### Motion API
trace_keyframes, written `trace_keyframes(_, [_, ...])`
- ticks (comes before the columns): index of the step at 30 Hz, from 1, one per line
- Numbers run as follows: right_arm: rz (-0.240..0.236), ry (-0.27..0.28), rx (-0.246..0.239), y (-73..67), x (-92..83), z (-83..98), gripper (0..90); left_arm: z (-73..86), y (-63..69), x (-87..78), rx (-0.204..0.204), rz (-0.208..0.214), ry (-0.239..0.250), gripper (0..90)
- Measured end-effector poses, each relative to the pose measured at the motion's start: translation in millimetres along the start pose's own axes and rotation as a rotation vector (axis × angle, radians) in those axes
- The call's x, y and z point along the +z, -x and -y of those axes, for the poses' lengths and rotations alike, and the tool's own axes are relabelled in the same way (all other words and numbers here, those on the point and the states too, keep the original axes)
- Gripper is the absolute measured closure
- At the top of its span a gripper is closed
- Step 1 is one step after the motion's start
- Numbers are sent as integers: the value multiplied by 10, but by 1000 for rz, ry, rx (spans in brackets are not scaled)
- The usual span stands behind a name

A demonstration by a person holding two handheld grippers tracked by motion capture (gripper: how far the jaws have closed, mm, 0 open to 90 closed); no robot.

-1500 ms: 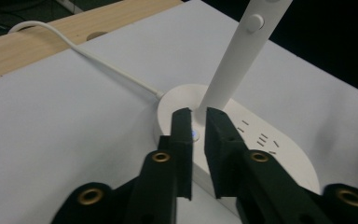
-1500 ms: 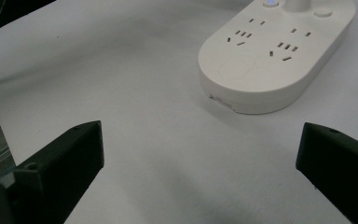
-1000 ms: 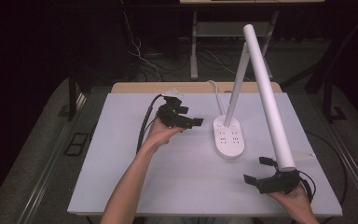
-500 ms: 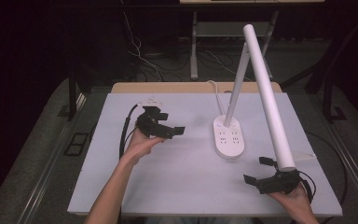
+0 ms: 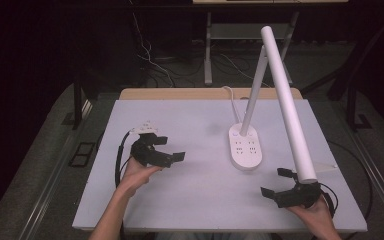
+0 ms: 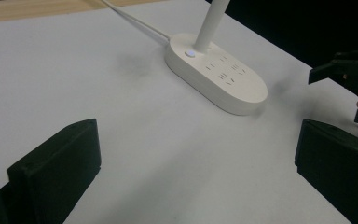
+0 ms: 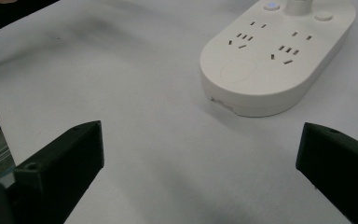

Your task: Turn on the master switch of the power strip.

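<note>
We are working at the bench (image 5: 200,200) around the white desk lamp (image 5: 285,105), whose oval socket base (image 5: 245,148) is sitting right of the bench's middle with its long lamp head leaning toward the near right corner. The left tool (image 5: 167,150) has been pulling away from that base: a second ago it was hovering just beside it, and now it is sitting well to the base's left, jaws spread wide with nothing between them, having just finished opening. We are reading that as a release or press done with, the left side backing off. The right tool (image 5: 280,182) is waiting near and right of the base, jaws likewise gaping and empty, unmoved. The lamp head is covering part of the right tool from above; whether the small lit button (image 6: 190,53) by the stem means the lamp is on, we cannot tell.
</note>
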State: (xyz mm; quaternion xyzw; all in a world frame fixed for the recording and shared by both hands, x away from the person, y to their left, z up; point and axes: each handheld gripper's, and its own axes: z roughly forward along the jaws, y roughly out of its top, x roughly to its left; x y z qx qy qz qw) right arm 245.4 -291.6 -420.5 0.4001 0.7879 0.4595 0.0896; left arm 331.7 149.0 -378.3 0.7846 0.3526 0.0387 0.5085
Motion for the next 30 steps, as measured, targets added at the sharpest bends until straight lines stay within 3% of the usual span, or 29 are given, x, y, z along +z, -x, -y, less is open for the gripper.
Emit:
trace_keyframes(12, [-7,-4,-2,-24,12,-2,3,359,98,-204,-16,-22,34,0])
trace_keyframes(14, [-10,-6,-4,-33,16,-3,3,440,123,-244,-3,-37,44,0])
trace_keyframes(19, [-18,-12,-7,-49,31,-1,2,605,150,-313,-24,-42,52,1])
trace_keyframes(25, [-21,-15,-8,-61,38,3,3,746,177,-342,-42,-35,43,1])
trace_keyframes(30, [-23,-14,-8,-73,35,9,3,772,157,-327,-45,-37,43,1])
